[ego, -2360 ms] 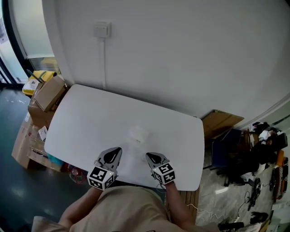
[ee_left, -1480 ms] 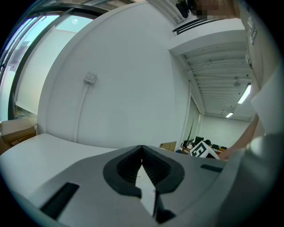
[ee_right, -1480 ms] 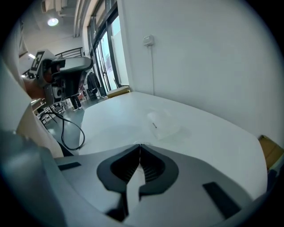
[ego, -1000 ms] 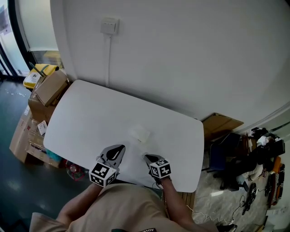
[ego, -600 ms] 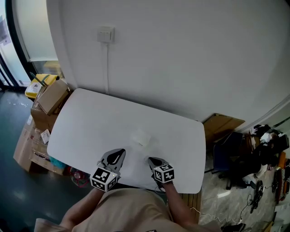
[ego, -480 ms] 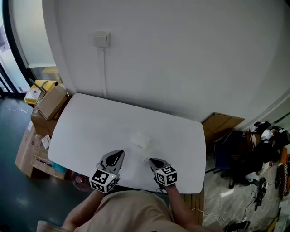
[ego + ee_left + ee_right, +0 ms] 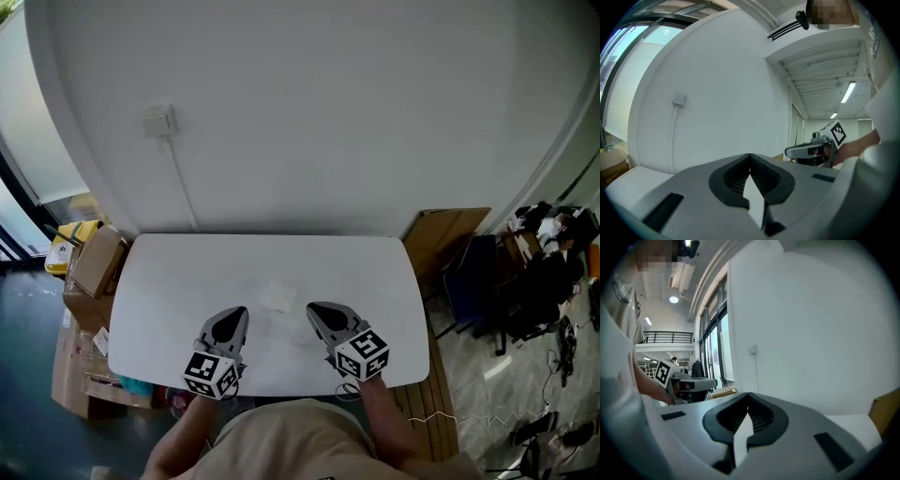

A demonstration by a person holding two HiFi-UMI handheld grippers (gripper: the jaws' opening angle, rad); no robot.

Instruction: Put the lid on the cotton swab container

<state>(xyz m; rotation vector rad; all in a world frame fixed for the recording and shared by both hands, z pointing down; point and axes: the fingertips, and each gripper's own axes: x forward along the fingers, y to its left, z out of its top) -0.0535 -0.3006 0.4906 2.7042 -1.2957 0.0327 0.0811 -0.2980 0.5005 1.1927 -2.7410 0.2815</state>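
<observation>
A small pale, translucent cotton swab container (image 7: pixel 278 297) sits near the middle of the white table (image 7: pixel 169 281). It barely stands out against the tabletop, and I cannot tell its lid apart from it. My left gripper (image 7: pixel 232 317) hovers at the near edge, just left of and short of the container, jaws shut with nothing in them. To the container's right my right gripper (image 7: pixel 322 312) is likewise shut and empty. In the left gripper view the jaws (image 7: pixel 750 157) meet at the tips, and the right gripper (image 7: pixel 812 152) shows beside them. The right gripper view shows its own jaws (image 7: pixel 748 396) closed.
A white wall with a socket (image 7: pixel 158 120) and cable runs behind the table. Cardboard boxes (image 7: pixel 94 267) stand off the table's left end. A wooden board (image 7: pixel 445 234) and dark clutter (image 7: pixel 539 281) lie beyond its right end.
The head view has swung, so the table now lies square to me. Both grippers stay shut at the near edge; the right one sits a little further forward. The container has not moved.
</observation>
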